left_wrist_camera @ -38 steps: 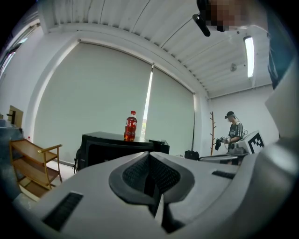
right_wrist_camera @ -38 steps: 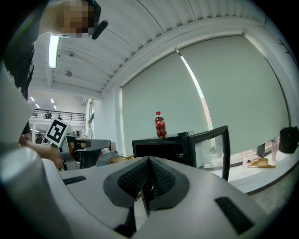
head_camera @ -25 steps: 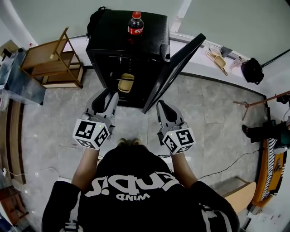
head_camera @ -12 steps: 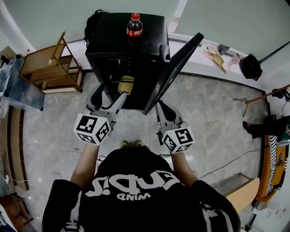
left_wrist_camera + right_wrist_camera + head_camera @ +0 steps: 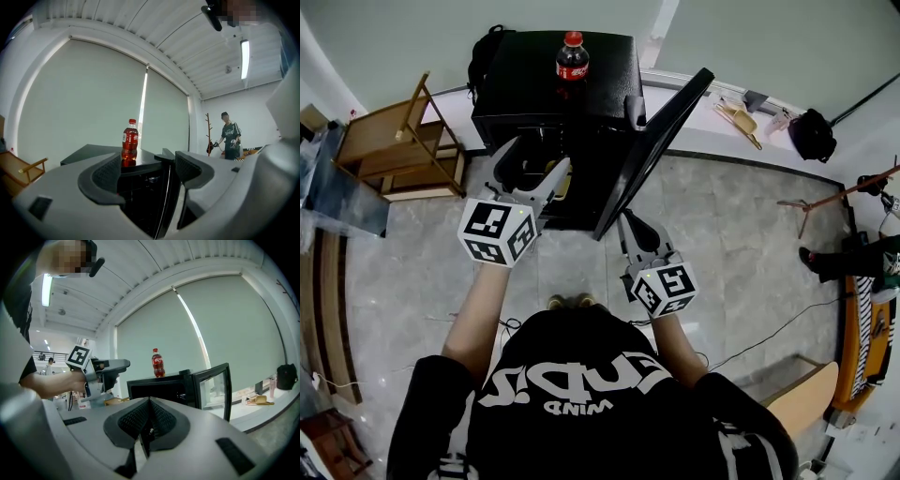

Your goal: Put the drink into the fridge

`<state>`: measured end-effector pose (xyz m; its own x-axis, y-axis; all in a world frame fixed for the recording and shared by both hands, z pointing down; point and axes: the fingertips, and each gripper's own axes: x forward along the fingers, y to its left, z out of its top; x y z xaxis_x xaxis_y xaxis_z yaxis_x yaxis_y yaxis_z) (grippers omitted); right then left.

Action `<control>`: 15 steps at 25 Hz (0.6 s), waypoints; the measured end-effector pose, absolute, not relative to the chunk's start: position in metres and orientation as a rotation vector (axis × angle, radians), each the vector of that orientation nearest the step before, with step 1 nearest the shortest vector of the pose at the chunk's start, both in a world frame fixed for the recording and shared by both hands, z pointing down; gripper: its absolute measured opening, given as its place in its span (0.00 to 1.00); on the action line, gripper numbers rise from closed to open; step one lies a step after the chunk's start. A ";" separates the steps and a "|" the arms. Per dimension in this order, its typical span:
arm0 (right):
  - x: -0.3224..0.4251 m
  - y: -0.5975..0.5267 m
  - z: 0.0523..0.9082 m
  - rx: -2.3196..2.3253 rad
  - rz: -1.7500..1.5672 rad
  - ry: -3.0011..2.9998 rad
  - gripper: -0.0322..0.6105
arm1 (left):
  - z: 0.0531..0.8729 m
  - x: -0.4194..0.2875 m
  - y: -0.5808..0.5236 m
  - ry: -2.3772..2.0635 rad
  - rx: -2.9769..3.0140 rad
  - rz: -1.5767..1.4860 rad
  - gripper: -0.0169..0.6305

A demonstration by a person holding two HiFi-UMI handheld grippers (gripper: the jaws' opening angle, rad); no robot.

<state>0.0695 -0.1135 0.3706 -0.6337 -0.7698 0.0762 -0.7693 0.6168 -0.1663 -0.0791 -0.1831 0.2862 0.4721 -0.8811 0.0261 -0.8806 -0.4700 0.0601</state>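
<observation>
Head view catches the reach: left gripper, jaws just opened wide on nothing, must next straddle the cola bottle mid fridge top; right gripper idles, jaws pressed together.

Left gripper higher, fingers newly apart

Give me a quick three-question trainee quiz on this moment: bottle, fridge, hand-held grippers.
1. Where does the bottle stand? A) on top of the fridge B) on a shelf inside it C) on the floor
2. True or false: the fridge door is shut.
3. Which has its jaws together: the left hand-held gripper or the right hand-held gripper?
Key: 1. A. 2. False, it stands open. 3. The right, and it holds nothing. The left's jaws have just been opening and stand wide apart, with nothing gripped between them.
</observation>
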 end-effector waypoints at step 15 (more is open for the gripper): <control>0.073 -0.122 0.382 -1.376 -0.323 2.820 0.08 | 0.270 -0.065 -0.289 -1.647 2.681 0.068 0.58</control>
